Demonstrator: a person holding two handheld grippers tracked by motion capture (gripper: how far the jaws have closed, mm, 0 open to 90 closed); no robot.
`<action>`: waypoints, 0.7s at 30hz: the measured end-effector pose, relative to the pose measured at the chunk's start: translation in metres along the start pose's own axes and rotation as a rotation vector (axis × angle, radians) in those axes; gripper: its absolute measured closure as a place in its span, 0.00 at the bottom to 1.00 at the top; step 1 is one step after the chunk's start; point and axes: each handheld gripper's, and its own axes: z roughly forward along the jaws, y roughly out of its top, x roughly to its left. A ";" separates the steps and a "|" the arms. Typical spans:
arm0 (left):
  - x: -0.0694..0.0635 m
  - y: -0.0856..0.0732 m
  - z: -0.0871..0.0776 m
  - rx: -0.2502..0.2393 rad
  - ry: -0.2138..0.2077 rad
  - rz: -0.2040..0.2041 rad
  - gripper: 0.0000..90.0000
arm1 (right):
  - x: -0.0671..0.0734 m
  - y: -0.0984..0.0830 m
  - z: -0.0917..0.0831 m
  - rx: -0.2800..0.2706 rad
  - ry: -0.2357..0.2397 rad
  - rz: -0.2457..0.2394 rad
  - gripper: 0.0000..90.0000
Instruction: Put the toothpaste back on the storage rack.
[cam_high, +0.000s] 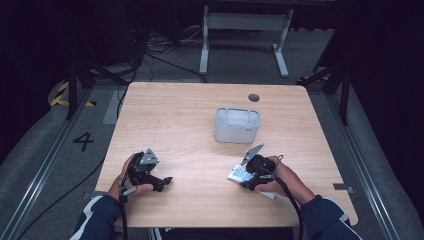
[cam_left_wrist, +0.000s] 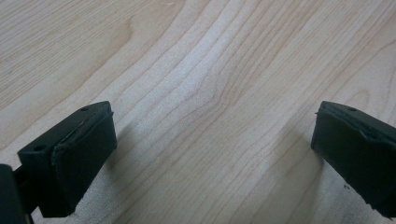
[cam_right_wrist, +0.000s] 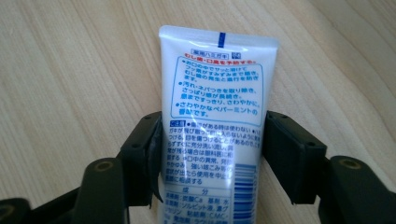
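A white tube (cam_right_wrist: 217, 79) with blue and red print lies flat on the wooden table (cam_high: 190, 130), its crimped end pointing away from my right gripper (cam_right_wrist: 212, 144). The two black pads press on the tube's long sides, so that gripper is shut on it. In the high view the tube (cam_high: 239, 174) sits at the front right, under the right gripper (cam_high: 246, 179), which a hand holds. At the front left my left gripper (cam_high: 166, 180) rests low over the wood. Its jaws stand wide apart (cam_left_wrist: 212, 149) with bare table between them.
A grey rectangular bin (cam_high: 237, 125) stands open-topped near the table's middle, beyond the right gripper. A dark round hole (cam_high: 254, 97) marks the far edge. A white table frame (cam_high: 245, 35) and cables lie on the floor behind.
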 end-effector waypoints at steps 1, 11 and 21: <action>0.000 0.000 0.000 0.000 0.000 0.000 0.01 | 0.000 0.000 0.000 0.004 -0.001 0.001 0.48; 0.000 0.000 0.000 0.000 0.000 0.000 0.01 | -0.003 -0.002 -0.005 -0.012 0.035 -0.004 0.63; 0.000 0.000 0.000 0.001 0.000 0.000 0.01 | -0.001 -0.002 -0.008 -0.021 0.018 -0.029 0.71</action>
